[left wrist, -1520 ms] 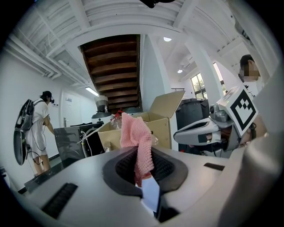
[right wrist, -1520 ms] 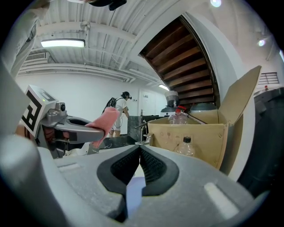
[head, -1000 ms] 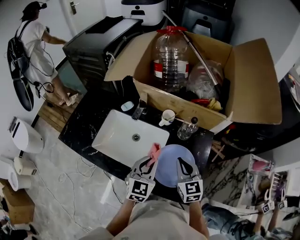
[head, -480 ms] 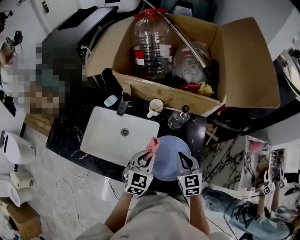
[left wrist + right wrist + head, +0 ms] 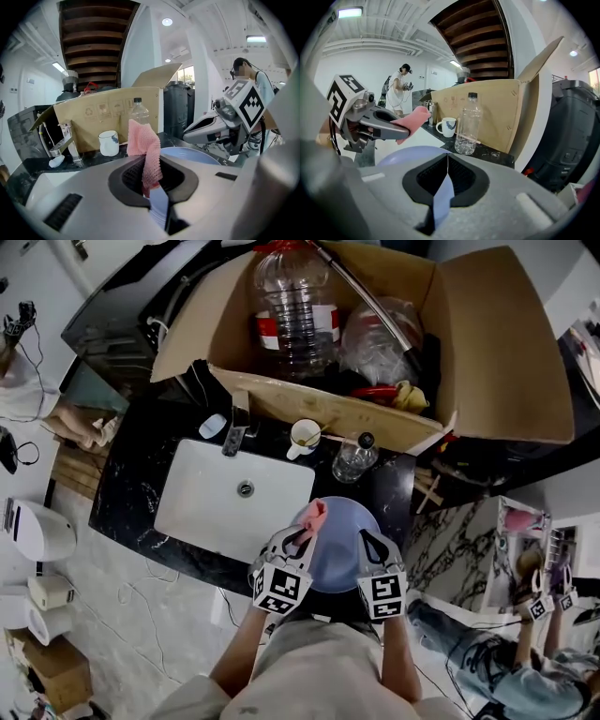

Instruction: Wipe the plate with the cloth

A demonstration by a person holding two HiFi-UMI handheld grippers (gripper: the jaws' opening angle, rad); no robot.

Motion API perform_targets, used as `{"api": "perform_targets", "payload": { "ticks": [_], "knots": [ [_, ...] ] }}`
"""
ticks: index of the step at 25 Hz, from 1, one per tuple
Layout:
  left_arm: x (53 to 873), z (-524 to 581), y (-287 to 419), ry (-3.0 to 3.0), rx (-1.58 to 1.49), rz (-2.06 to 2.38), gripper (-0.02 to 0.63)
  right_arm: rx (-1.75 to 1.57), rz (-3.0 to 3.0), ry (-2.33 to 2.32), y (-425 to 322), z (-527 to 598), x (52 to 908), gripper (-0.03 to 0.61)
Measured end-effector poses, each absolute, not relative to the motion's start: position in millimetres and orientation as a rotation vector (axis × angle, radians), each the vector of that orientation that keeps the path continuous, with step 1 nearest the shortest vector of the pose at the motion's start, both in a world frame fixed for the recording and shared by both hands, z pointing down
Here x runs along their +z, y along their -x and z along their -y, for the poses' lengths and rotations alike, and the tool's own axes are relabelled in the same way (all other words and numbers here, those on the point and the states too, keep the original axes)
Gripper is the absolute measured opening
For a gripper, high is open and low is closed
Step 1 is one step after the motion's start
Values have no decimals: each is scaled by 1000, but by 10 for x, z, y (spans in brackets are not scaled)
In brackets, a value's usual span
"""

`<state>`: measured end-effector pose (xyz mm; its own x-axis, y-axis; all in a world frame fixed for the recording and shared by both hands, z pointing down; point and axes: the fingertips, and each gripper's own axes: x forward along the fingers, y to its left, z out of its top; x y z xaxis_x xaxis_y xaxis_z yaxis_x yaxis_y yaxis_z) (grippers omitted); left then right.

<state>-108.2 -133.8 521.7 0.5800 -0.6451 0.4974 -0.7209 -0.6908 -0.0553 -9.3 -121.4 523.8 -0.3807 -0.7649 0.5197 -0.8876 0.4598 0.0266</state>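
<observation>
A pale blue plate point(image 5: 336, 554) is held above the black counter's front edge, just right of the sink. My right gripper point(image 5: 368, 539) is shut on the plate's right rim; in the right gripper view the rim point(image 5: 440, 197) runs between the shut jaws of that gripper point(image 5: 446, 176). My left gripper point(image 5: 301, 536) is shut on a pink cloth point(image 5: 316, 515), which sticks up over the plate's left edge. In the left gripper view the cloth point(image 5: 144, 150) hangs from the jaws, with the plate point(image 5: 194, 155) just beyond. The right gripper view shows the left gripper point(image 5: 389, 129) and the cloth point(image 5: 411, 120) over the plate point(image 5: 403, 155).
A white sink point(image 5: 211, 507) with a faucet point(image 5: 234, 434) lies to the left. A white mug point(image 5: 303, 438) and a clear plastic bottle point(image 5: 354, 459) stand behind the plate. A big open cardboard box point(image 5: 487, 362) of clutter fills the back. A person point(image 5: 400, 91) stands far off.
The head view has shifted, so the sink and box sit lower left in the picture. Both grippers hold as before; the cloth now reaches a little further over the plate's left edge.
</observation>
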Motion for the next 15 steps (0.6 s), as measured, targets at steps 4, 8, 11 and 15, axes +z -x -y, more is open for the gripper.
{"api": "perform_targets", "payload": {
  "ticks": [4, 8, 11, 15],
  "knots": [
    [5339, 1404, 1001, -2634, 797, 1162, 34, 360, 2276, -1327, 76, 1281, 5328, 8],
    [5487, 1422, 932, -2598, 854, 1147, 34, 386, 2275, -1301, -4, 1312, 5428, 8],
    [5581, 1465, 888, -2581, 891, 1141, 34, 403, 2268, -1303, -85, 1348, 5494, 9],
    [5739, 1456, 858, -2547, 975, 1125, 34, 431, 2244, -1300, -195, 1323, 5611, 12]
  ]
}}
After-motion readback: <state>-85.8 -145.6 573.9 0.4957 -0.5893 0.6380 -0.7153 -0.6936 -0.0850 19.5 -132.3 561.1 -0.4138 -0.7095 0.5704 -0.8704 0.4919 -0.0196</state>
